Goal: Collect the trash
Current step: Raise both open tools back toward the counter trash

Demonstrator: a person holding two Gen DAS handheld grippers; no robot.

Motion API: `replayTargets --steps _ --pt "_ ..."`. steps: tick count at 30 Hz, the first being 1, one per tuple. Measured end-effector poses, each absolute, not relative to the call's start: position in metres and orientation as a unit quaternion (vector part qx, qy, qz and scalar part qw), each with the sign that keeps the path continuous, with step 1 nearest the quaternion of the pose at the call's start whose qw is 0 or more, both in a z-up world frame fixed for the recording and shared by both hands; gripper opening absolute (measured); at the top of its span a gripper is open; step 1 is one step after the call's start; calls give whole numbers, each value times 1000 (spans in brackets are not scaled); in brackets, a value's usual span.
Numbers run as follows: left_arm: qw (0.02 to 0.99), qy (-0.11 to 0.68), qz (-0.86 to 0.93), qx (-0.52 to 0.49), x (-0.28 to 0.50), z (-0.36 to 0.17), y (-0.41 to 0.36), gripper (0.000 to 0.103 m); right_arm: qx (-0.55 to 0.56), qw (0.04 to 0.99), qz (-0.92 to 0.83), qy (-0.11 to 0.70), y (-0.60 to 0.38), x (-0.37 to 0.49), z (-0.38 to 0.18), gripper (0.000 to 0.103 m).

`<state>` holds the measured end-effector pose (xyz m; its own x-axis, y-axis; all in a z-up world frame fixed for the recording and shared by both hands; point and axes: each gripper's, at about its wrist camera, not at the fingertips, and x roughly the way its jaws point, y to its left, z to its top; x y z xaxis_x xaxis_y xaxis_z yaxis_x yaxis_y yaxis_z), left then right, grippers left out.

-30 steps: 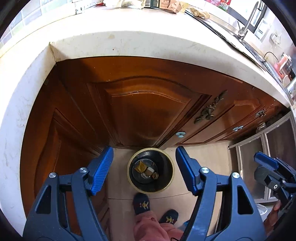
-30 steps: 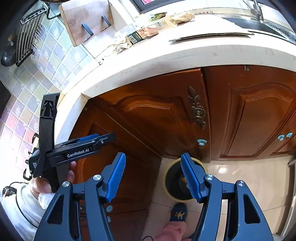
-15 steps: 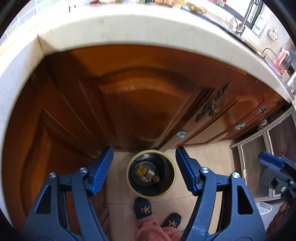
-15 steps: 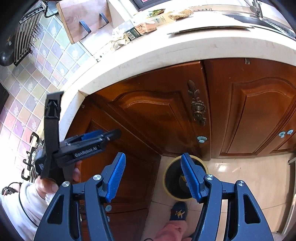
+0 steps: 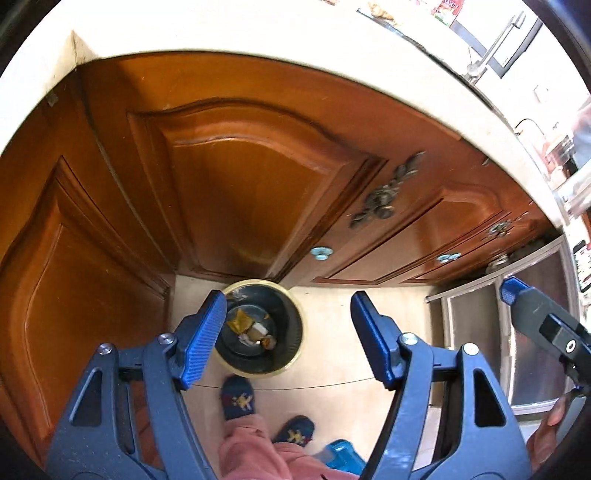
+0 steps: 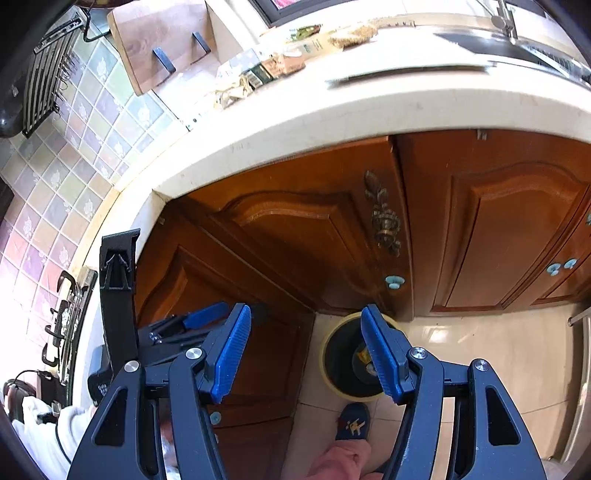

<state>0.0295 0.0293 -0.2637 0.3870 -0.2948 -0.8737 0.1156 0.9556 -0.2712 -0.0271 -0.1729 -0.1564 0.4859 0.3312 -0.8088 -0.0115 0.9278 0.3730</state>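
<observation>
A round dark trash bin with a yellow rim (image 5: 295, 354) stands on the tiled floor against the wooden cabinets, with several scraps of trash (image 5: 255, 330) inside. It also shows in the right wrist view (image 6: 343, 360). My left gripper (image 5: 288, 339) is open and empty, high above the bin, which sits left of its middle. My right gripper (image 6: 306, 350) is open and empty, also high above the floor. Wrappers and packets (image 6: 258, 75) lie on the counter top (image 6: 369, 107).
Brown cabinet doors (image 5: 240, 177) run under the cream counter (image 5: 258, 37). A sink and tap (image 6: 517, 33) are at the right. A cutting board (image 6: 159, 40) leans on the tiled wall. The person's slippered feet (image 5: 238, 397) stand beside the bin. A steel appliance (image 5: 476, 332) stands at right.
My left gripper has moved lower and to the right, so the bin slid left in its view. My right gripper has barely moved. Both stay open and empty.
</observation>
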Motion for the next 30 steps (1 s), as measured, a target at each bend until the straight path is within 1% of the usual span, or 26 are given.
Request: replayTargets --steps 7,15,24,30 --pt "836 525 -140 -77 18 -209 8 67 146 860 102 478 -178 -25 -110 63" --pt "852 498 -153 -50 22 -133 -5 67 133 879 108 445 -176 -15 -46 63" --pt "877 452 -161 -21 55 -39 3 67 123 902 109 399 -169 7 34 63" --pt "881 442 -165 -22 94 0 20 67 110 914 92 379 -158 39 74 63"
